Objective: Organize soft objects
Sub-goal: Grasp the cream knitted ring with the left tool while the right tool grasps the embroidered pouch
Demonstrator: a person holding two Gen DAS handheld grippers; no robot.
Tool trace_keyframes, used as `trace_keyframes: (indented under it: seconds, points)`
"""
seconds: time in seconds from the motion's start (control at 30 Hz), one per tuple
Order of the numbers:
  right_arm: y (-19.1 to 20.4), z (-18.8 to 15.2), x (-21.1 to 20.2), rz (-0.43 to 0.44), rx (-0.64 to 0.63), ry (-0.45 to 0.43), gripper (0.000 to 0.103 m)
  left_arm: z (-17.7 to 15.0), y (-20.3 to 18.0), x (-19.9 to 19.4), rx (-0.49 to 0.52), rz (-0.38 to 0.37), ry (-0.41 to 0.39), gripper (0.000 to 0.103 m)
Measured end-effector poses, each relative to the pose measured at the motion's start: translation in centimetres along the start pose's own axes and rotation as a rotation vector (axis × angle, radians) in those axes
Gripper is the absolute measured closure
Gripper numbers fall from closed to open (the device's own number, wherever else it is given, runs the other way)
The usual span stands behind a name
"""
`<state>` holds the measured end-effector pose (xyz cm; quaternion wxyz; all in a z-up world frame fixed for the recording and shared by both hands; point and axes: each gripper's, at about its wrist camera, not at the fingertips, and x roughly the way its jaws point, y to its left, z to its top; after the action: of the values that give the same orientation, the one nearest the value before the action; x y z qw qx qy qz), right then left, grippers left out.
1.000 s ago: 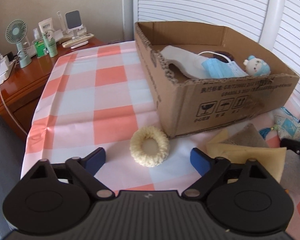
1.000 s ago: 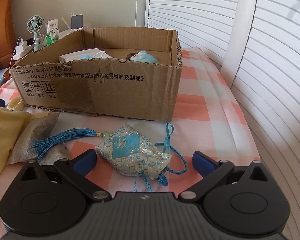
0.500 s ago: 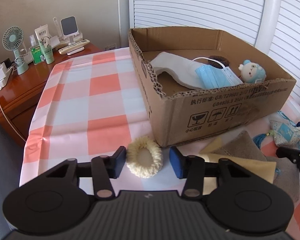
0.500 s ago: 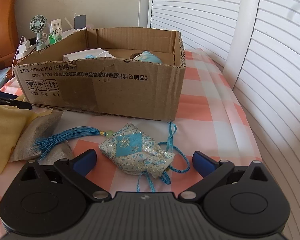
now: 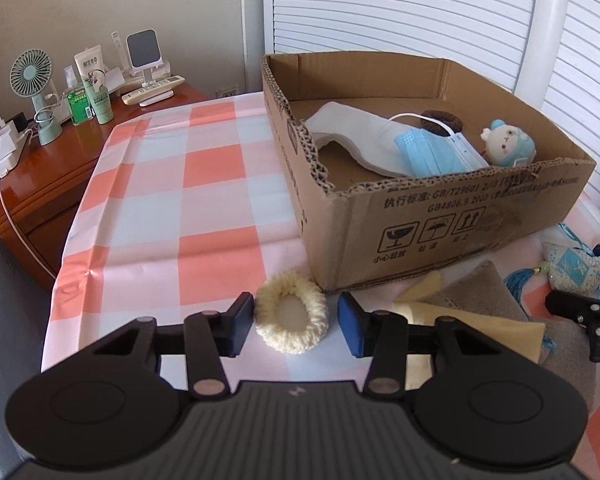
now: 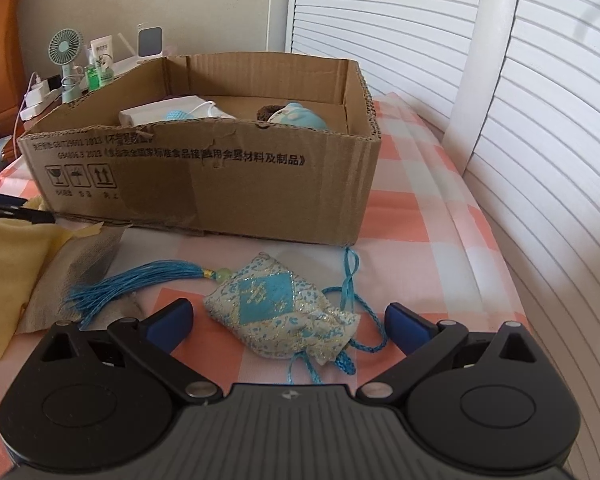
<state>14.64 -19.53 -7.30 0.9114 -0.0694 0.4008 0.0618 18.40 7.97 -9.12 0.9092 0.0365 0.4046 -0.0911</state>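
Note:
A cream knitted scrunchie [image 5: 292,342] lies on the checked cloth in front of the cardboard box [image 5: 460,220]. My left gripper [image 5: 296,316] is shut on it, a blue pad at each side, and the ring looks squeezed to an oval. In the right wrist view a blue and white embroidered sachet [image 6: 268,300] with a tassel [image 6: 132,284] lies between the fingers of my right gripper [image 6: 288,314]. That gripper is open and its pads stand clear of the sachet. The box holds a white cloth [image 5: 356,132], a blue face mask [image 5: 432,152], a brown scrunchie [image 5: 440,118] and a small plush toy [image 5: 508,146].
A yellow cloth [image 5: 472,324] and a grey-brown pouch [image 5: 480,288] lie between the two grippers. A wooden nightstand [image 5: 52,176] at the left carries a fan [image 5: 32,76], bottles and cables. White louvred doors [image 6: 520,120] run along the back and right.
My left jaws came in from wide open to the sides of the cream scrunchie, which went from round to oval. The right gripper stayed open over the sachet and barely shifted.

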Motion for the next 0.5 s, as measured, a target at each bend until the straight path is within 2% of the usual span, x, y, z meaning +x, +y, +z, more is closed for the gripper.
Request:
trace_keyframes:
  seconds: [0.1,0.17,0.2,0.3,0.4,0.5]
  points:
    - [0.21,0.12,0.09,-0.004,-0.016,-0.012,0.01,0.0,0.05,0.01,0.001,-0.001,0.002,0.057]
    - [0.16,0.19,-0.05,0.006,-0.011,-0.019,0.023,0.0,0.03,0.01,0.0,0.0,0.003,0.057]
    - [0.21,0.23,-0.15,0.005,-0.012,-0.023,0.023,0.0,0.03,0.01,0.001,0.0,0.003,0.057]
    - [0.28,0.28,-0.42,-0.003,-0.019,-0.03,0.035,-0.06,-0.02,-0.03,0.006,0.002,0.002,0.058]
    - [0.17,0.36,-0.61,-0.006,-0.014,-0.03,0.045,-0.08,0.05,-0.17,0.002,-0.002,0.007,0.066]
    - [0.12,0.54,-0.79,-0.007,-0.019,-0.026,0.055,-0.14,0.1,-0.4,0.005,0.002,0.014,0.069]
